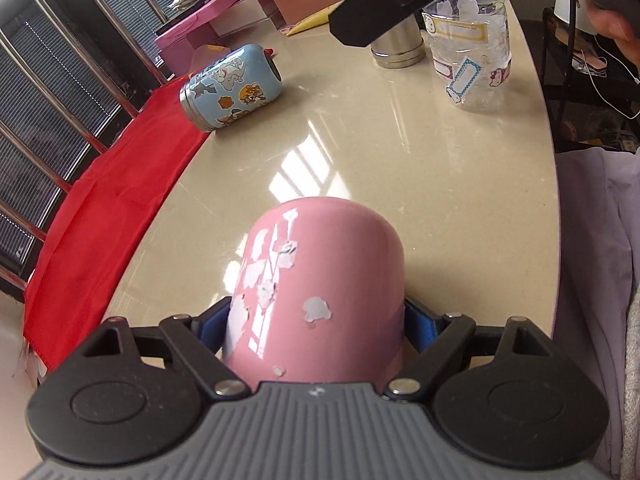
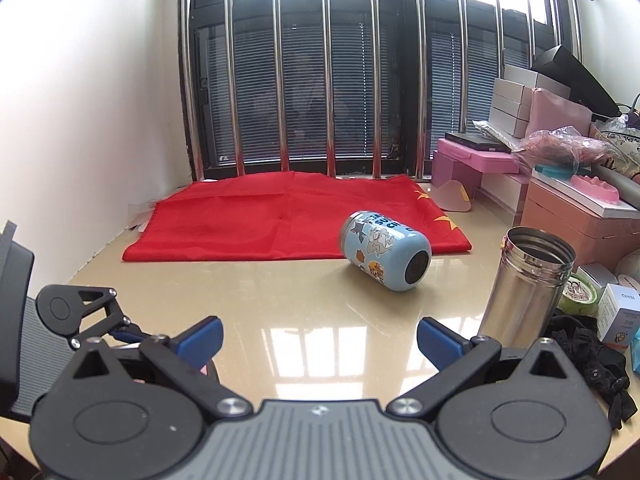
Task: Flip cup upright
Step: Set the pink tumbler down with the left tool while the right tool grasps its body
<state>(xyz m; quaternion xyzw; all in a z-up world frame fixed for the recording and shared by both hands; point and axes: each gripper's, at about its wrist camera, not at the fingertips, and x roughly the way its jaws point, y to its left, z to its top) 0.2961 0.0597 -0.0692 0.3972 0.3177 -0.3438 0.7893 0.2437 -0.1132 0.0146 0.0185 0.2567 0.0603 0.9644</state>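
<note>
My left gripper (image 1: 316,320) is shut on a pink cup (image 1: 320,280) with worn white stickers; the blue pads press its two sides, its closed end points away from me over the beige table (image 1: 360,140). A blue cartoon cup (image 1: 232,86) lies on its side at the edge of the red cloth; it also shows in the right wrist view (image 2: 384,256), its base toward the camera. My right gripper (image 2: 320,340) is open and empty above the table, well short of the blue cup. It shows in the left wrist view (image 1: 360,28) at the top.
A red cloth (image 2: 280,220) covers the table's far side by the barred window. A steel flask (image 2: 528,284) stands upright at right, a clear stickered jar (image 1: 468,52) beside it. Pink boxes (image 2: 480,160) and clutter fill the right edge.
</note>
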